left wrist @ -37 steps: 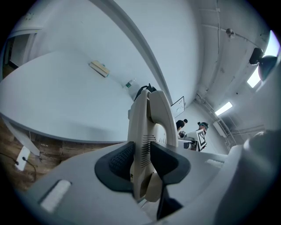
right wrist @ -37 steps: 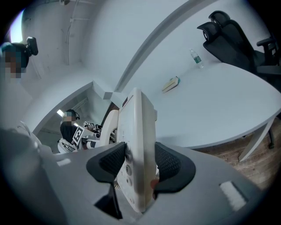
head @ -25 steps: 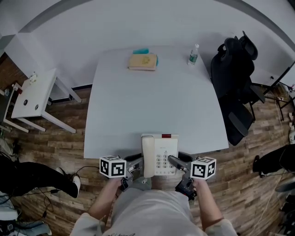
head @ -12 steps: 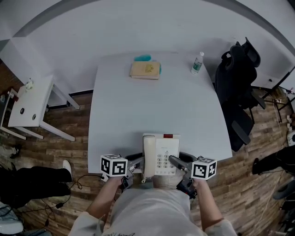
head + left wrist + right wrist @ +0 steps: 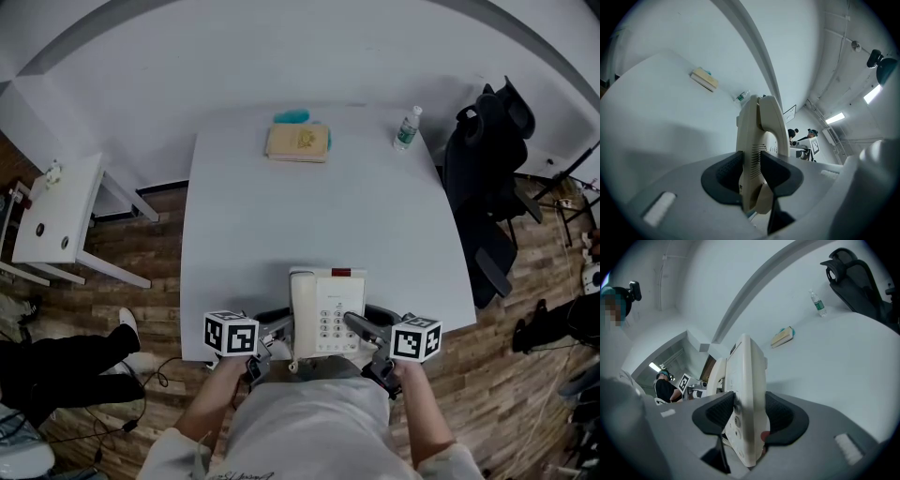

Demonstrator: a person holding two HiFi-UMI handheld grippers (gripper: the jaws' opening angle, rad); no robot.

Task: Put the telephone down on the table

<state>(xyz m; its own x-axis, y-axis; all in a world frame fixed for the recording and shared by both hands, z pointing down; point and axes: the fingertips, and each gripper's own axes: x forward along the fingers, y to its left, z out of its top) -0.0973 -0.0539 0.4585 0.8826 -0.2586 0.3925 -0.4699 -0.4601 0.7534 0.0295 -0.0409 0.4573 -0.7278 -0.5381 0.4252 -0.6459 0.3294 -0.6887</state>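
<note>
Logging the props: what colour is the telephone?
Cream-white; the telephone has a small red patch at its far edge. Clearest in the head view.

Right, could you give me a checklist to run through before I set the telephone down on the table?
1. Left gripper jaws shut on the telephone: ok.
2. Right gripper jaws shut on the telephone: ok.
3. Handset seated on its cradle: ok.
4. Table bare ahead of the telephone, with the book and bottle far off at the back edge: ok.
5. Telephone base touching the table: cannot tell.
</note>
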